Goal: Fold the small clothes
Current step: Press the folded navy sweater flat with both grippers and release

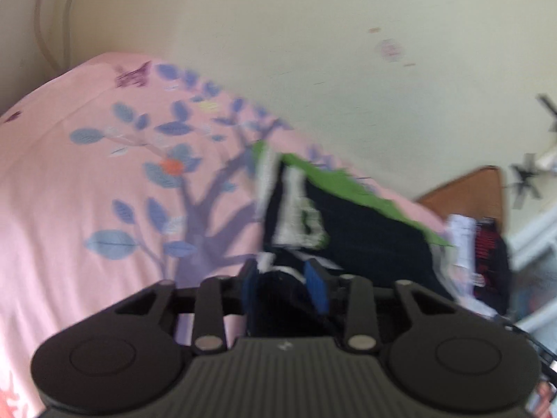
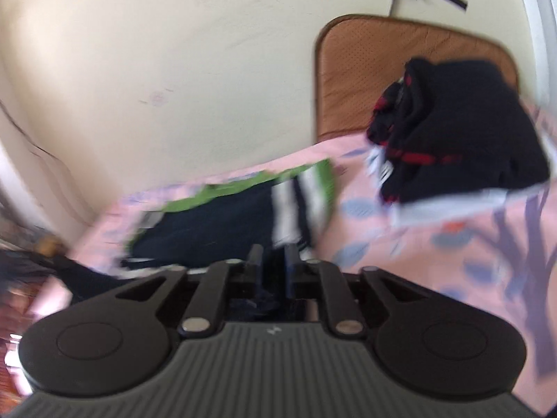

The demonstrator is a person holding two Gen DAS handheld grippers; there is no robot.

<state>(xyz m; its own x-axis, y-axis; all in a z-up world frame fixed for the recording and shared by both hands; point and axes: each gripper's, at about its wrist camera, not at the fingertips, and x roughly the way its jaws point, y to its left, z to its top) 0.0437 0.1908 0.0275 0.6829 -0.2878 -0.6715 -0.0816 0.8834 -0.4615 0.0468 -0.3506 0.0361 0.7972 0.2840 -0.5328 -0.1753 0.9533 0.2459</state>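
Observation:
A dark navy garment (image 1: 365, 230) with green trim, white stripes and a white print lies on the pink bedsheet (image 1: 87, 191). Its near edge reaches the fingertips of my left gripper (image 1: 282, 278). The blue pads (image 1: 315, 285) stand apart, with dark cloth showing in the gap, and I see no pinch on it. In the right wrist view the same garment (image 2: 216, 230) lies just beyond my right gripper (image 2: 273, 264). That gripper's fingers are also apart, over the garment's striped end. Both views are motion-blurred.
A heap of dark clothes with red marks (image 2: 459, 132) sits on the sheet (image 2: 400, 244) against a brown padded headboard (image 2: 365, 69); the heap (image 1: 487, 254) also shows at the right in the left wrist view. A cream wall (image 1: 313, 52) runs along the bed's far side.

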